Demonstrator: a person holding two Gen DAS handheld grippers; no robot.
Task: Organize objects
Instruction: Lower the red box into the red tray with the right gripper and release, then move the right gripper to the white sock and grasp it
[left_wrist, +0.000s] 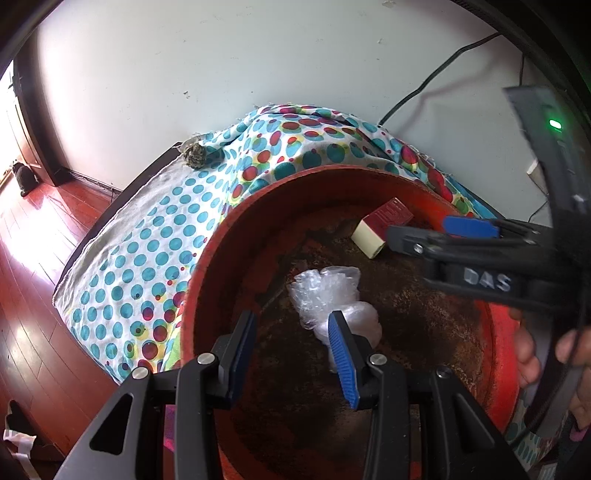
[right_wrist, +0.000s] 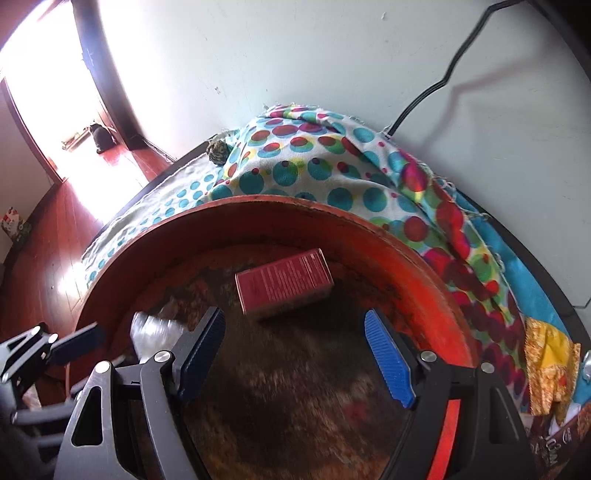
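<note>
Two items already in the red tub (right_wrist: 388, 243): a red box (right_wrist: 283, 287) near the far wall, a clear plastic bag (left_wrist: 332, 299) mid-floor. Right gripper (right_wrist: 295, 354) jaws spread, empty, above the box. Left gripper (left_wrist: 291, 354) jaws part open, nothing pinched, bag just beside one. Yellow packet (right_wrist: 546, 373) probably left. Worktop has a dotted cloth (left_wrist: 155, 240); white wall, wood floor.

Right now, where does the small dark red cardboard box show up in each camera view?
Left wrist view: small dark red cardboard box at upper right, inside the tub, by the right gripper.
Right wrist view: box at centre, ahead of the open fingers.
Shared landmark: round orange tub.
</note>
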